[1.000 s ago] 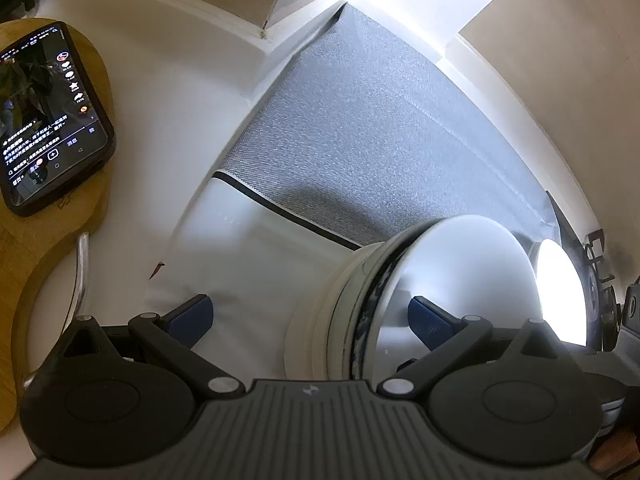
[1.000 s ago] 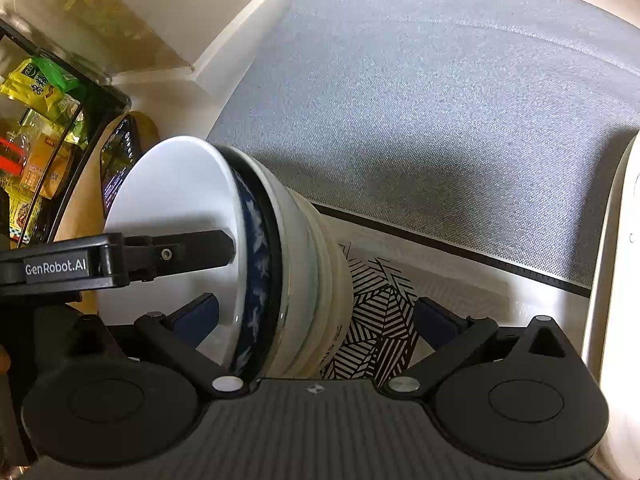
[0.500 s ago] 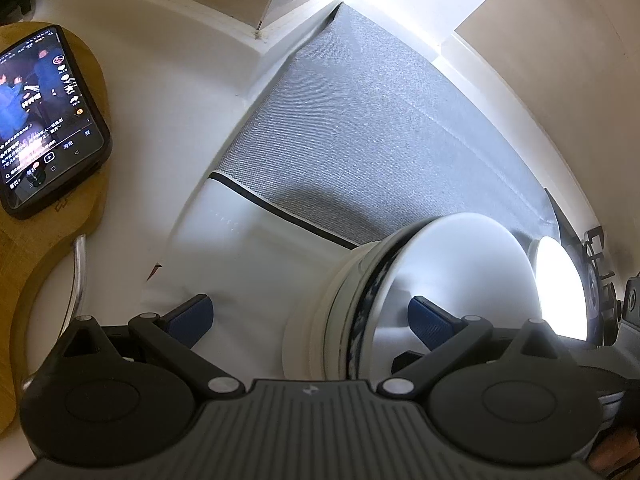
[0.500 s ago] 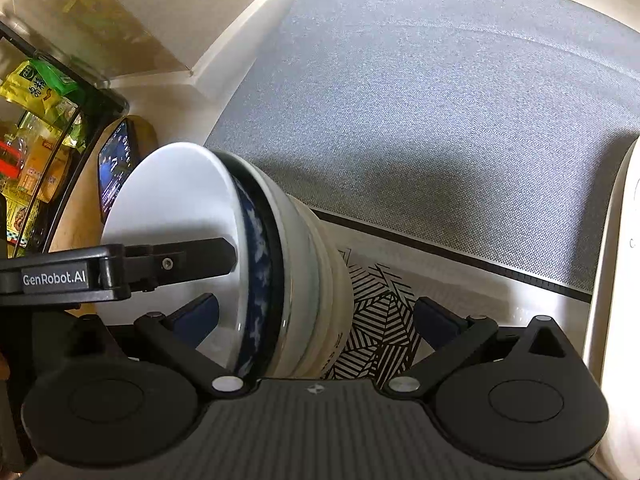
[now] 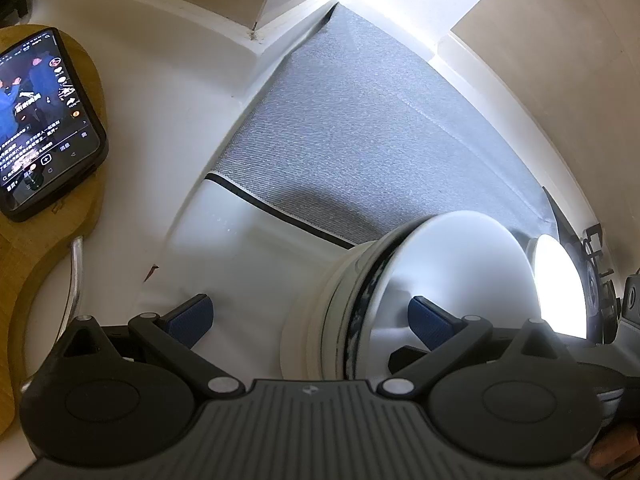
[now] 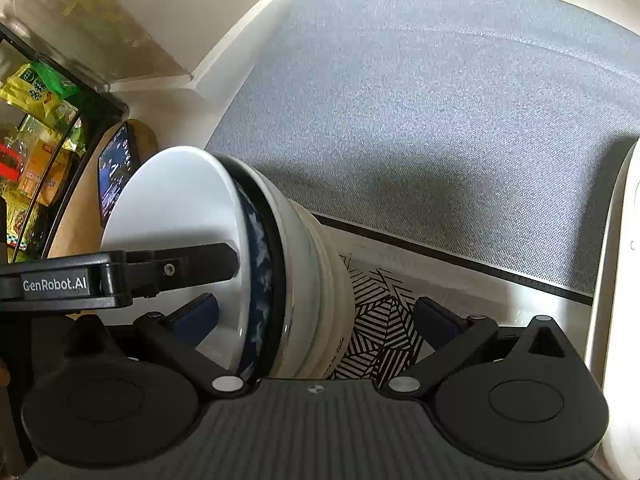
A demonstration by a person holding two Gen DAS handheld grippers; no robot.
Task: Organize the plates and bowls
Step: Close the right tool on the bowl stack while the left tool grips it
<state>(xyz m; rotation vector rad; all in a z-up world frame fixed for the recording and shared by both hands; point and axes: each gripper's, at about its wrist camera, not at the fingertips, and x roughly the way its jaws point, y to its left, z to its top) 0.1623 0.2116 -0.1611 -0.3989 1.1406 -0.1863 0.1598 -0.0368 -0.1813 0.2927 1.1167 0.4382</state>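
A stack of nested bowls [image 5: 352, 312], white with a dark blue patterned rim on the inner one, sits between the fingers of both grippers. In the left wrist view my left gripper [image 5: 310, 316] is wide open, with the right fingertip [image 5: 430, 318] inside the top bowl and the left one outside the stack. In the right wrist view the stack of bowls [image 6: 280, 280] lies between the wide-open fingers of my right gripper [image 6: 316, 314]. The left gripper's finger [image 6: 180, 264] reaches into the bowl there. A bright white plate [image 5: 560, 280] stands behind the stack.
A grey fabric mat [image 5: 380, 140] covers the surface ahead; it also shows in the right wrist view [image 6: 440, 120]. A phone [image 5: 44, 120] lies on a wooden board [image 5: 24, 280] at the left. A black-and-white patterned mat [image 6: 384, 332] lies under the bowls. Snack packets [image 6: 36, 92] fill a shelf at the far left.
The bowl stack and both grippers have barely shifted. The phone screen shows a different picture.
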